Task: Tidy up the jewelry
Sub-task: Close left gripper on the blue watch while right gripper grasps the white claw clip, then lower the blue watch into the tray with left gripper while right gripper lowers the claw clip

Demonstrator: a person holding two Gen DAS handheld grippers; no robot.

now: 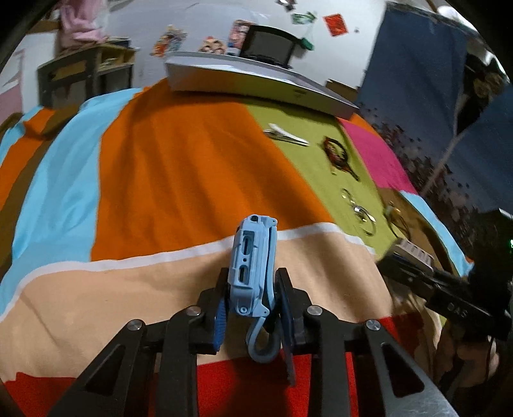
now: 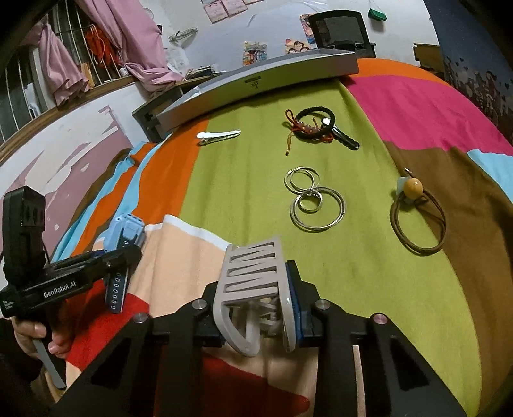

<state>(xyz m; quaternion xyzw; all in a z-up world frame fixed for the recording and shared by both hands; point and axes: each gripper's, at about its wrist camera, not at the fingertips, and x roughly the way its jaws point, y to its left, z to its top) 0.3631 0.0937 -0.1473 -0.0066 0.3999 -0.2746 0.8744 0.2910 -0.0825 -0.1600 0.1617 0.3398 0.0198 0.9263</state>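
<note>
My left gripper (image 1: 252, 276) is shut on a light-blue watch (image 1: 253, 250), which stands upright above the peach stripe with its strap looping down. My right gripper (image 2: 253, 284) is shut on a grey claw hair clip (image 2: 250, 276). On the green stripe ahead lie a white hair clip (image 2: 219, 136), a black hair tie with a beaded red cord and a key (image 2: 315, 128), linked silver rings (image 2: 315, 200) and a brown hair tie with a yellow bead (image 2: 418, 221). A long grey tray (image 2: 256, 91) sits at the far edge; its inside is hidden.
Everything rests on a striped, multicoloured cloth (image 1: 192, 154). The right wrist view shows the left gripper (image 2: 123, 256) with the watch at the lower left, held by a hand (image 2: 29, 333). A black chair (image 2: 340, 29) and a wall stand behind the tray.
</note>
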